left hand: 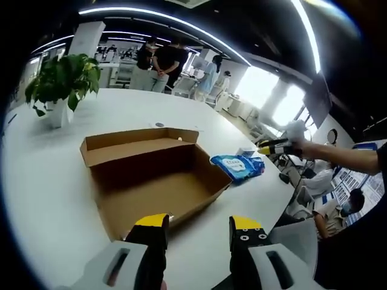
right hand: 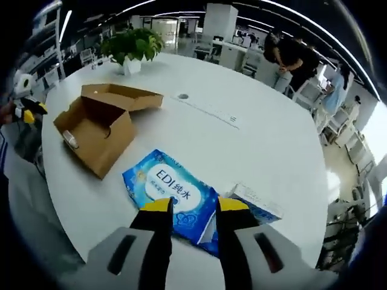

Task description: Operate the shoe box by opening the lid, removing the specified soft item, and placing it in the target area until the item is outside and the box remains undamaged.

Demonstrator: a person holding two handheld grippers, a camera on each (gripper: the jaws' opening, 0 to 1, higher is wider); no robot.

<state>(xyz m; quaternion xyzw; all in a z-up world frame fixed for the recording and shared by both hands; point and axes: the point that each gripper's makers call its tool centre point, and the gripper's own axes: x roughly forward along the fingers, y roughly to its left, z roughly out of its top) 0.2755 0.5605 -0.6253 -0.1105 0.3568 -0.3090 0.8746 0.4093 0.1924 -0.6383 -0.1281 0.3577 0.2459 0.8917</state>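
Note:
The brown cardboard shoe box (left hand: 154, 175) lies open on the white table, its lid folded back, and its inside looks bare in the left gripper view. My left gripper (left hand: 198, 226) hovers open at the box's near edge with nothing between its jaws. The soft item, a blue wipes pack (right hand: 172, 192), lies flat on the table outside the box (right hand: 97, 127). My right gripper (right hand: 195, 208) stands open just over the pack's near end. From the left gripper view the pack (left hand: 236, 166) lies right of the box, with the right gripper (left hand: 275, 147) beyond it.
A small white pack (right hand: 257, 204) lies beside the blue one. A potted plant (left hand: 63, 78) stands at the table's far side. Something small and white (right hand: 71, 140) shows inside the box. People stand and sit beyond the table (left hand: 72, 199). Its edge runs close on the right.

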